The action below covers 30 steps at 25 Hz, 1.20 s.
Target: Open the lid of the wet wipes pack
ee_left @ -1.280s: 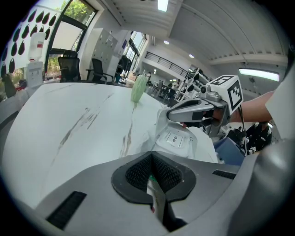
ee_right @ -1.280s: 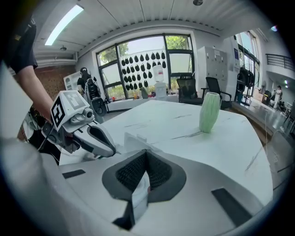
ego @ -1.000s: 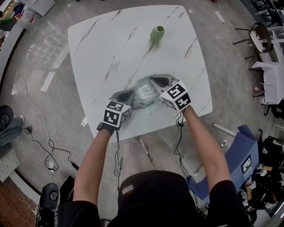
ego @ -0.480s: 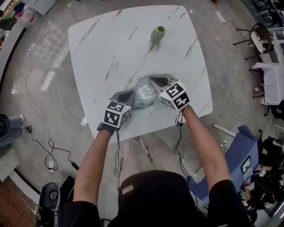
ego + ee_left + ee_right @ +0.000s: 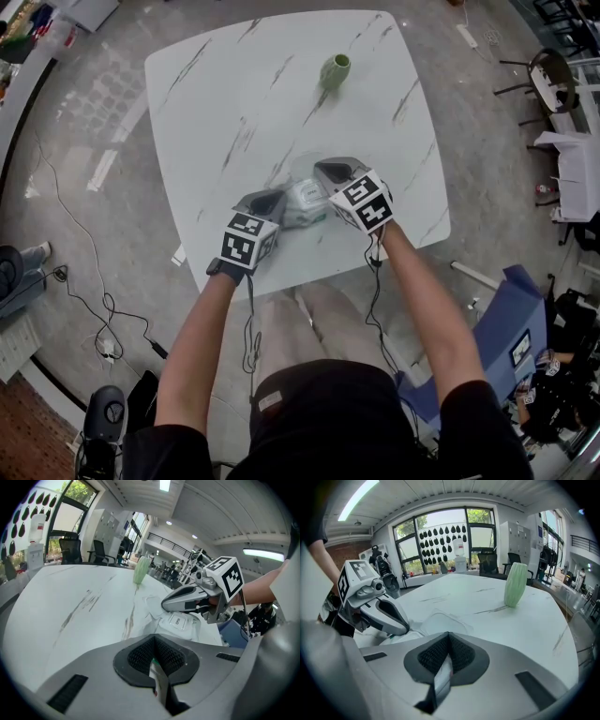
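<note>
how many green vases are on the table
1. The green vase stands upright near the far edge of the table, well apart from the wet wipes pack. No other shows in any view, and none seems hidden.

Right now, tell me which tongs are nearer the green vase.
The right tongs, at the end of the wet wipes pack toward the green vase; the left tongs hold its opposite end, farther back.

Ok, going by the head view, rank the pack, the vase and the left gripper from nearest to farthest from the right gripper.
1. pack: pinched in the right gripper, at the table's near side.
2. left gripper: just to the left, gripping the pack's other end.
3. vase: upright at the table's far side.
</note>
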Tool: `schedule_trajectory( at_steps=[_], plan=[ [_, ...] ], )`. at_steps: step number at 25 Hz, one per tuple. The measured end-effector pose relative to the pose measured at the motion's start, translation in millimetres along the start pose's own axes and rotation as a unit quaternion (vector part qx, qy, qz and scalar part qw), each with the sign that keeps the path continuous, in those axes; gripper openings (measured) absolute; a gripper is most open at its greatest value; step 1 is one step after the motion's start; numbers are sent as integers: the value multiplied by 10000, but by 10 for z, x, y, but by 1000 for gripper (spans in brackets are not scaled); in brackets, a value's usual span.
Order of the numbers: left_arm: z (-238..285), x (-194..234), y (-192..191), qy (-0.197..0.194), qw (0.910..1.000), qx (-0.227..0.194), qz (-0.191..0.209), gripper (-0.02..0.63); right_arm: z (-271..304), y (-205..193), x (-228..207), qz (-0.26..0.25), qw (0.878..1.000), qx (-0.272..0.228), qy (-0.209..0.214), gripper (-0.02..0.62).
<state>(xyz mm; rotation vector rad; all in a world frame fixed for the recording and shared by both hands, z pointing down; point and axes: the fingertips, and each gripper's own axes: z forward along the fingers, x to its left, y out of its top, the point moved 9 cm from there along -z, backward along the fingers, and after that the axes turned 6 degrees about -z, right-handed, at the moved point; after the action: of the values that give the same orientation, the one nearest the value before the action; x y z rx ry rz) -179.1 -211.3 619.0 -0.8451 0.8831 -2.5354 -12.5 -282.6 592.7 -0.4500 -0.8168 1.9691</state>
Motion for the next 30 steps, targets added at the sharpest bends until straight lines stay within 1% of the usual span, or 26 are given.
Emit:
schedule_trajectory(
  at_steps=[3,6,10,15,18,19,21,22,23,25,27,30],
  plan=[
    [-1,2,5,20,10000,-1,19,9,31,-7,45,-81,9998,63,-142,0],
    [-10,-2,16,23,10000,19,17,9,43,-36,76,-120,9997,-3,-204,0],
    [10,2,8,16,10000,19,-10,9,54,-61,33,-38,9998,-124,-166,0],
    [8,-8,-13,-9,10000,-2,-45,9,65,-80,27,123,9999,-5,-87,0],
    [-37,-20,-24,23,9998,-211,-15,9,54,-58,28,163,9998,16,-63,0],
    [-41,-25,-12,51,9995,-307,-98,9,42,-49,20,137,9998,7,-111,0],
    [-59,-59,-7,148,9978,-455,-459,9,8,-41,25,56,9998,-11,-213,0],
    [-74,-81,-14,219,9967,-492,-611,9,0,-40,38,28,9997,-25,-241,0],
    [-92,-105,-21,302,9960,-496,-678,9,-1,-40,52,16,9997,-43,-256,0],
    [-117,-159,-33,480,9958,-442,-642,9,3,-38,82,-33,9995,-76,-307,0],
    [-104,-222,-47,599,9955,-430,-594,9,-10,-40,105,-179,9987,-76,-462,0],
    [-68,-252,-60,666,9940,-586,-644,9,-29,-48,89,-225,9976,-82,-648,0]
  ],
)
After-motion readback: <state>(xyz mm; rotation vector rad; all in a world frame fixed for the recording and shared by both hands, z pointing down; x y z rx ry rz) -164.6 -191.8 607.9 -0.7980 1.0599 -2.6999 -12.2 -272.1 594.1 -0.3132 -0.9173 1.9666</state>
